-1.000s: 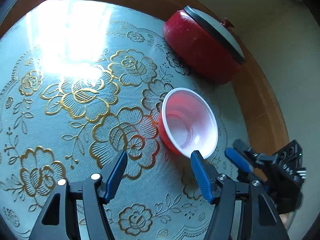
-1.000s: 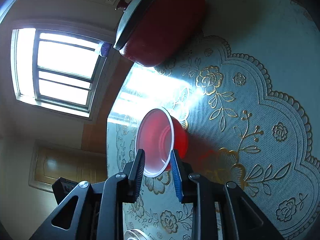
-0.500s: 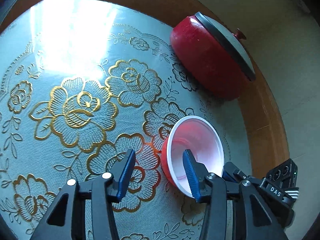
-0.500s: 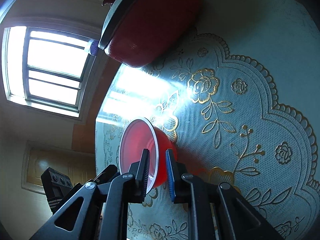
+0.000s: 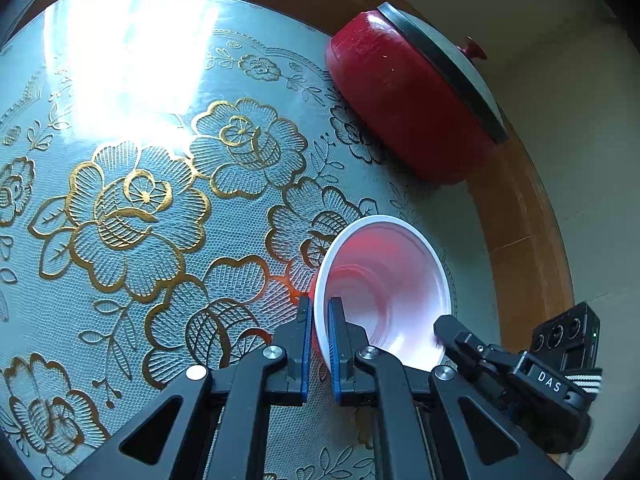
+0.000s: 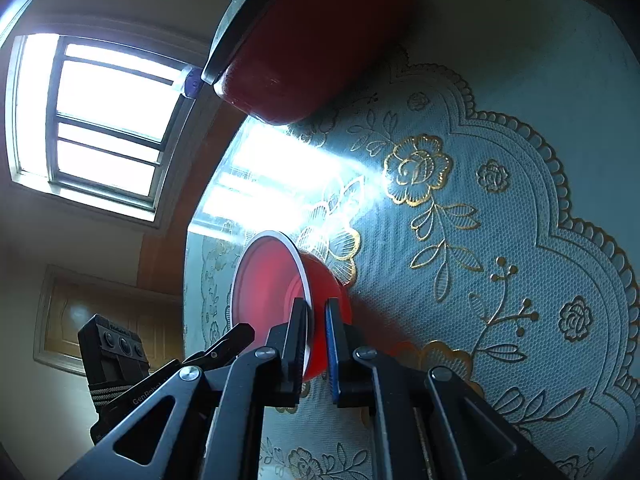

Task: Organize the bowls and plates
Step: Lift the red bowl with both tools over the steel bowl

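Observation:
A red bowl (image 5: 388, 280) with a white inside and rim sits tilted on the floral tablecloth (image 5: 160, 208). My left gripper (image 5: 319, 314) is shut on its near-left rim, the jaws closing tight with one blue pad inside and one outside the wall. On the opposite side my right gripper (image 6: 316, 314) is shut on the rim of the same bowl (image 6: 272, 280), its pads pressed on the wall. Each gripper shows in the other's view: the right gripper (image 5: 446, 328) at the bowl's right edge, the left gripper (image 6: 240, 334) at its left.
A large red pot (image 5: 404, 108) with a grey lid and red knob stands close behind the bowl, near the table's wooden edge (image 5: 520, 216). The pot (image 6: 312, 40) also fills the top of the right wrist view, with a bright window (image 6: 100, 120) beyond the table.
Both grippers moved in and down onto the bowl. The left gripper's jaws went from wide apart to clamped on the rim; the right gripper's narrowed from straddling the rim to gripping it.

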Available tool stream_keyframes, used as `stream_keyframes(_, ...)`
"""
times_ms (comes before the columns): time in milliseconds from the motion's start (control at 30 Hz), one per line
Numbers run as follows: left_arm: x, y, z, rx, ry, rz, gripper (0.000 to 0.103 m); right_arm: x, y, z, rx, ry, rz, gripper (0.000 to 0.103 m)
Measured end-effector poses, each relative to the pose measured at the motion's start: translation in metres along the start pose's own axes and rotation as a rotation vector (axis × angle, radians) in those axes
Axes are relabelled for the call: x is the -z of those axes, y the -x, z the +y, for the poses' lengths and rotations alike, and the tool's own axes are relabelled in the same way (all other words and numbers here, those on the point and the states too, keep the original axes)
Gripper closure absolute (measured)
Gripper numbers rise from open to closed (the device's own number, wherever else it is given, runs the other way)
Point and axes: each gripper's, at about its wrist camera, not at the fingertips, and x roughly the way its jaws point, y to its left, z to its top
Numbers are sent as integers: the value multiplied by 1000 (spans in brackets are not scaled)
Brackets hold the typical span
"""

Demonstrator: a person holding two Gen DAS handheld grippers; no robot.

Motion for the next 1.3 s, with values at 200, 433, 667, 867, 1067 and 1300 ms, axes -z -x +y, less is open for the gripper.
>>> stream_keyframes(200,9,21,-12,-41,-84,-37,96,5,9,9,-15,25,6,95)
stream_keyframes(433,24,48,-18,-43,-121,-51,95,16,27,23,-35,56,3,95)
stream_keyframes(667,45,80,-23,-15,-145,-75,95,35,51,40,-45,105,1,95)
stream_keyframes(867,66,107,-30,16,-179,-94,95,58,80,52,-62,151,-11,95)
stream_keyframes(1067,91,134,-34,56,-214,-102,95,86,112,62,-65,191,-28,95)
stream_keyframes(1300,124,152,-36,107,-270,-75,95,125,146,64,-72,222,-55,94)
